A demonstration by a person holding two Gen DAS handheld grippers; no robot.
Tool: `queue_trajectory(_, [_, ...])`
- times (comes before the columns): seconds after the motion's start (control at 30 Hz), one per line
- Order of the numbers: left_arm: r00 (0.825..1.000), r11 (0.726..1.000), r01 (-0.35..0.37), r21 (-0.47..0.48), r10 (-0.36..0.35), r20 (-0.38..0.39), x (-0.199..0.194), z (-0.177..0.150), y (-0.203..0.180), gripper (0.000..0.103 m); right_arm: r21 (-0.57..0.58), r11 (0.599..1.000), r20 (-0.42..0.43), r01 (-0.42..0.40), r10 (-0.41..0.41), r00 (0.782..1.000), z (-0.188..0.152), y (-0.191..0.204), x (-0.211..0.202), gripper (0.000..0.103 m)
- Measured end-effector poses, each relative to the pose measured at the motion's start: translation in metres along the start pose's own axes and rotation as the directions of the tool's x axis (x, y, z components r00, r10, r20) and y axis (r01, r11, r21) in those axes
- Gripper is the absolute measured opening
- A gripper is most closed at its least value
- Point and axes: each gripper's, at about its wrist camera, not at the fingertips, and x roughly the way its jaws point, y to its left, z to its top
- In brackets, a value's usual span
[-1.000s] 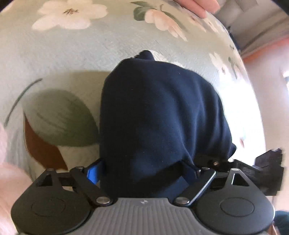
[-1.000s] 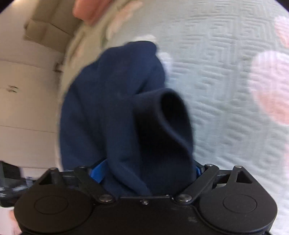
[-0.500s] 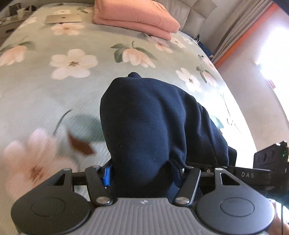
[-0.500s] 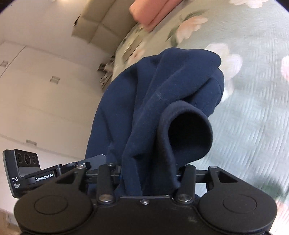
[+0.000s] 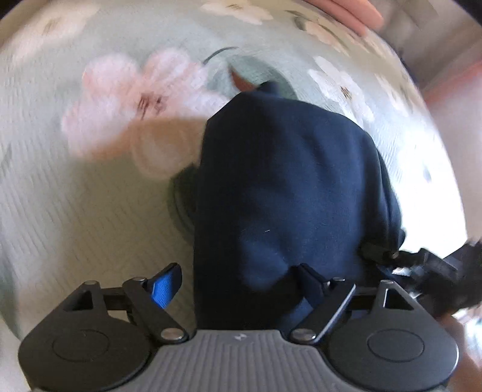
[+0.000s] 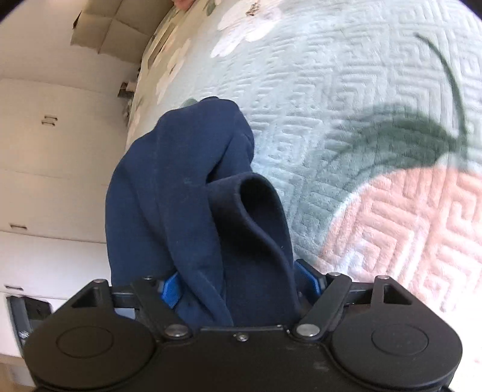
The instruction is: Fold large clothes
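A dark navy garment (image 5: 289, 193) hangs bunched from both grippers over the floral bedspread (image 5: 90, 211). In the left wrist view my left gripper (image 5: 238, 280) has its jaws spread; the left blue pad (image 5: 165, 282) stands clear of the cloth, which drapes over the right finger. In the right wrist view my right gripper (image 6: 238, 286) is shut on a thick fold of the garment (image 6: 195, 211), with a rolled hem standing up above the fingers. The other gripper's body shows at the right edge of the left view (image 5: 433, 271).
The pale green quilted bedspread with pink and white flowers (image 6: 376, 120) lies under everything. A pink folded blanket (image 5: 346, 12) sits at the far end of the bed. White cupboard doors (image 6: 54, 181) stand left of the bed.
My left gripper's jaws have opened and its left pad has come off the cloth. Both grippers have swung down towards the bedspread, and the left view is blurred by motion.
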Motion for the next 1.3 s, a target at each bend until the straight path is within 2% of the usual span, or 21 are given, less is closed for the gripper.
queue_trajectory(0.07, [0.998,0.99,-0.063,0.124,0.063,0.004,-0.005,0.004,-0.017,0.085,-0.031,0.995,-0.004,0.092,-0.092,0.996,0.004,0.014,-0.009,0.091])
queue_trajectory(0.1, [0.996,0.984,-0.09,0.156,0.092,-0.006,-0.008,0.007,-0.024,0.085,-0.04,0.991,0.005,0.127,-0.127,0.992,0.004,0.022,-0.016,0.091])
queue_trajectory(0.17, [0.988,0.978,-0.144,0.15,0.152,-0.042,-0.017,0.012,-0.033,0.081,-0.042,0.986,0.028,0.162,-0.161,0.987,0.002,0.04,-0.035,0.092])
queue_trajectory(0.23, [0.986,0.985,-0.142,0.1,0.149,-0.068,-0.031,0.014,-0.037,0.08,-0.044,0.989,0.029,0.143,-0.142,0.989,-0.013,0.059,-0.053,0.092])
queue_trajectory(0.3, [0.985,0.988,-0.137,0.07,0.143,-0.095,-0.041,0.004,-0.04,0.081,-0.11,0.981,0.018,0.163,-0.162,0.987,-0.023,0.079,-0.047,0.093])
queue_trajectory(0.37, [0.983,0.986,-0.141,0.085,0.15,-0.11,-0.041,-0.011,-0.046,0.085,-0.222,0.944,-0.009,0.246,-0.254,0.967,-0.034,0.098,-0.032,0.094])
queue_trajectory(0.4, [0.982,0.986,-0.144,0.086,0.154,-0.114,-0.038,-0.021,-0.045,0.088,-0.268,0.917,-0.028,0.297,-0.315,0.949,-0.027,0.115,-0.006,0.094])
queue_trajectory(0.43, [0.982,0.987,-0.147,0.072,0.154,-0.107,-0.034,-0.029,-0.042,0.092,-0.296,0.891,-0.045,0.344,-0.372,0.927,-0.03,0.108,0.005,0.094])
queue_trajectory(0.47, [0.984,0.988,-0.148,0.044,0.152,-0.095,-0.03,-0.036,-0.036,0.098,-0.298,0.881,-0.048,0.368,-0.399,0.916,-0.033,0.096,0.012,0.098])
queue_trajectory(0.5, [0.985,0.989,-0.148,0.009,0.148,-0.092,-0.025,-0.043,-0.029,0.1,-0.284,0.887,-0.048,0.364,-0.392,0.919,-0.035,0.082,0.014,0.103])
queue_trajectory(0.57, [0.985,0.99,-0.138,-0.014,0.136,-0.101,-0.017,-0.054,-0.022,0.103,-0.239,0.899,-0.071,0.367,-0.394,0.917,-0.033,0.059,0.018,0.103])
queue_trajectory(0.63, [0.983,0.984,-0.161,0.069,0.167,-0.08,-0.016,-0.06,-0.033,0.103,-0.237,0.902,-0.068,0.361,-0.386,0.92,-0.033,0.055,0.017,0.103])
queue_trajectory(0.73, [0.965,0.955,-0.255,0.155,0.262,-0.026,-0.022,-0.06,-0.056,0.103,-0.265,0.872,-0.018,0.412,-0.432,0.902,-0.035,0.078,0.009,0.103])
queue_trajectory(0.83, [0.943,0.937,-0.332,0.111,0.333,0.008,-0.036,-0.061,-0.067,0.101,-0.261,0.843,0.055,0.47,-0.473,0.879,-0.042,0.11,-0.017,0.102])
queue_trajectory(0.9, [0.929,0.924,-0.369,0.098,0.37,0.004,-0.042,-0.061,-0.074,0.099,-0.282,0.834,0.055,0.474,-0.479,0.876,-0.051,0.123,-0.033,0.102])
queue_trajectory(1.03, [0.916,0.915,-0.398,0.063,0.401,-0.025,-0.06,-0.067,-0.083,0.097,-0.342,0.808,0.072,0.479,-0.486,0.871,-0.076,0.151,-0.055,0.102])
queue_trajectory(1.13, [0.905,0.904,-0.42,0.085,0.424,-0.031,-0.072,-0.073,-0.092,0.097,-0.379,0.774,0.063,0.507,-0.525,0.849,-0.089,0.165,-0.052,0.102])
queue_trajectory(1.23, [0.883,0.882,-0.459,0.107,0.466,-0.051,-0.074,-0.084,-0.096,0.097,-0.352,0.786,0.032,0.507,-0.532,0.846,-0.098,0.164,-0.056,0.102])
queue_trajectory(1.3, [0.881,0.882,-0.46,0.107,0.468,-0.069,-0.072,-0.087,-0.095,0.097,-0.341,0.786,0.012,0.516,-0.545,0.838,-0.099,0.158,-0.048,0.102])
